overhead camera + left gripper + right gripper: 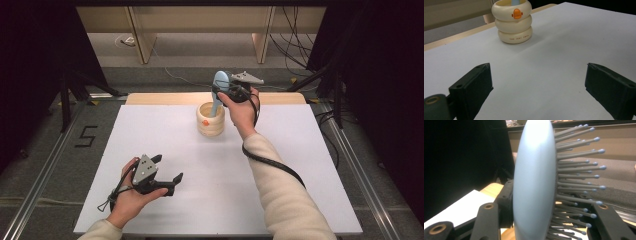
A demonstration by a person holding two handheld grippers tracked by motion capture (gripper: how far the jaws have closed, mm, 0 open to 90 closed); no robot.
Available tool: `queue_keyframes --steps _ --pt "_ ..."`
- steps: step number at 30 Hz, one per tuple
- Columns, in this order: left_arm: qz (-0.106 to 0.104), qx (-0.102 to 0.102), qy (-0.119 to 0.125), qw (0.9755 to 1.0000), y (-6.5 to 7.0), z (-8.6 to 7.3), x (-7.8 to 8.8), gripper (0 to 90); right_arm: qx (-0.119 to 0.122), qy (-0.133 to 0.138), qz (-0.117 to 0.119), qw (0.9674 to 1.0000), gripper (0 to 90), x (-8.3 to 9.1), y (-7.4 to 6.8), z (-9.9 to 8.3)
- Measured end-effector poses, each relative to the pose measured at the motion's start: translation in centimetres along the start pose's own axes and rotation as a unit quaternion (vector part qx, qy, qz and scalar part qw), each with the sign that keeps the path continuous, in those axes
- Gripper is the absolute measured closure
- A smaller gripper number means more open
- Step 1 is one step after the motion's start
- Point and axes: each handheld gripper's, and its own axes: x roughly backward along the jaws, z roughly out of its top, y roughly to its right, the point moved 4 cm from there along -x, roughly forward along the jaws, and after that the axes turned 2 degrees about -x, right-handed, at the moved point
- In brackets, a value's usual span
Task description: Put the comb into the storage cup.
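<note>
Left gripper [169, 184] rests idle near the table's [150, 130] front edge, jaws wide apart, holding nothing. Cream ringed cup [210, 119] stands mid-table. Right gripper [226, 91] is clamped on the pale blue hairbrush [220, 85], handle down in the cup (insertion or withdrawal, judged). Next move calls for keeping the brush upright.

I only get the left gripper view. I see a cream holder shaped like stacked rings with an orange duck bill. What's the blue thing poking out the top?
Observer: A pale blue plastic hairbrush, handle down inside the cream ring-shaped holder.
Operator: Is someone holding it?
Observer: Yes, the right gripper is shut on the brush head; its bristles stick out sideways in the right gripper view.
Operator: And my gripper?
Observer: The left gripper is open over the white table, near its front edge, apart from the holder.
</note>
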Motion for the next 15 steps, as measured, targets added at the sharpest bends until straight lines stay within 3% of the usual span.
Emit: queue_keyframes --steps 15 --pt "0.0 -0.002 0.001 1.0 0.01 0.04 0.04 7.0 0.0 -0.008 -0.001 1.0 48.9 -0.45 -0.11 -0.71"
